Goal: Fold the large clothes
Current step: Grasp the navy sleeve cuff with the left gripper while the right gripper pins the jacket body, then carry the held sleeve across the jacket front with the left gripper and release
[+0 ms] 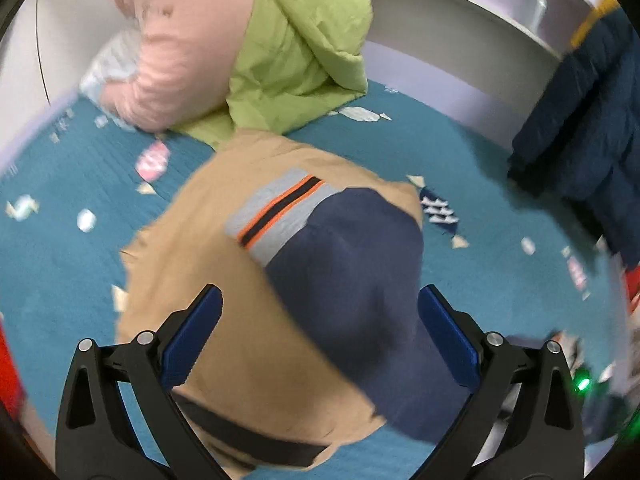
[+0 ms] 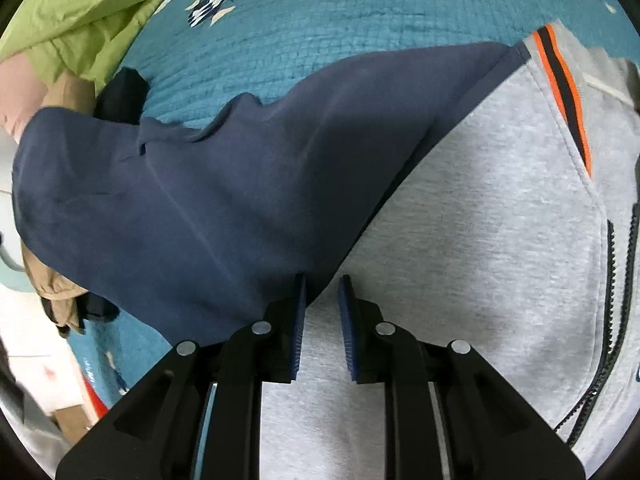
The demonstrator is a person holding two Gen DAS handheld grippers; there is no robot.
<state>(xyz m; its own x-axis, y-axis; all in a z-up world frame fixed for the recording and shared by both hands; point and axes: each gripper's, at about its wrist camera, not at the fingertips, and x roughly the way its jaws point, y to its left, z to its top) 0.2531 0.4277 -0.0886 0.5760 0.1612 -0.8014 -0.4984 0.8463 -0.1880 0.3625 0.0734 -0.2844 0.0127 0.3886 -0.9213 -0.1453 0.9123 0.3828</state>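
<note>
Tongs on the left (image 1: 320, 312) stand wide apart, gripping nothing, above a tan, grey and navy jacket (image 1: 256, 280) lying on the teal bedspread (image 1: 60, 240). Its navy sleeve (image 1: 360, 280) lies between the two fingers. Behind sit a pink garment (image 1: 180, 48) and a green quilt (image 1: 296, 40). Right tongs (image 2: 322, 300) are nearly closed, a narrow gap left, empty, over the jacket's grey panel (image 2: 460, 260) beside the navy sleeve.

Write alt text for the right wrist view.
The right gripper, jaws nearly closed with a narrow gap, hovers over a grey zip-up jacket whose navy blue sleeve drapes leftward. A teal quilted bedspread lies beyond, with a lime green puffer garment at top left.
</note>
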